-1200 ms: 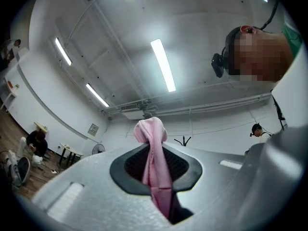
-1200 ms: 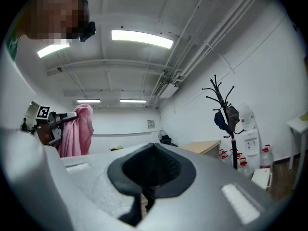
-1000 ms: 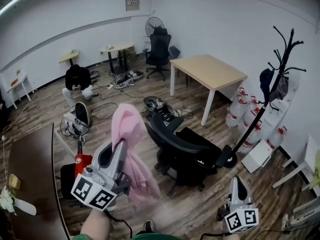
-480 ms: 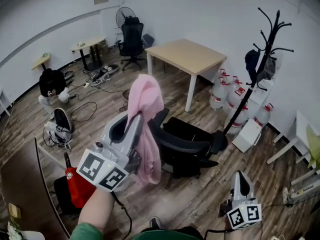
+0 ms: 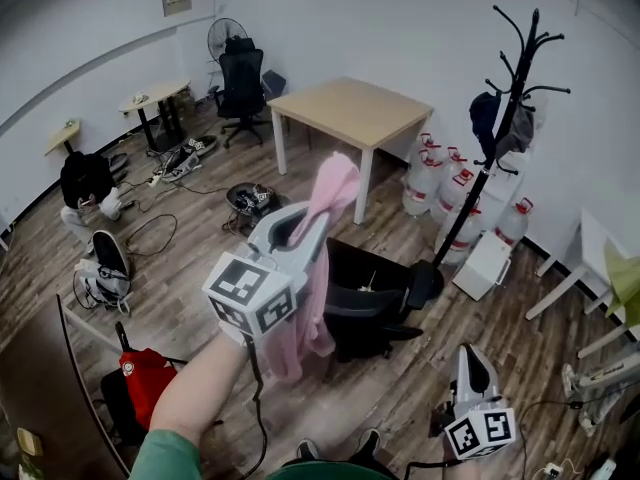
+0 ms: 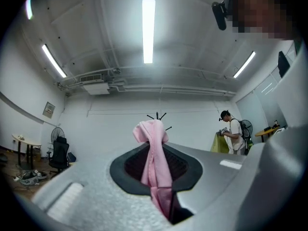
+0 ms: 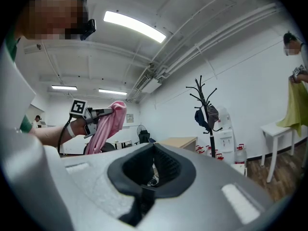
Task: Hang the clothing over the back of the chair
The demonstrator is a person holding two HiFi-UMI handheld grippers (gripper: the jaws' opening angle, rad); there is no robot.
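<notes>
**One chair (image 5: 375, 308), just right of the pink garment (image 5: 312, 318)**

Far off, table (image 5: 350, 108) and coat stand (image 5: 470, 190) leave the way clear. The garment hangs long axis down — top clamped in the left gripper (image 5: 318, 223), the nearer tool. Right gripper (image 5: 470, 360) sits near and low, jaws together, empty.

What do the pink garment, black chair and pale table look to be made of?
The pink garment: soft matte cloth, perhaps fleece; it hangs limp in folds. The black chair: matte, probably plastic and fabric; too small to tell. The table: smooth pale wood or laminate top, white legs, likely painted metal.
</notes>
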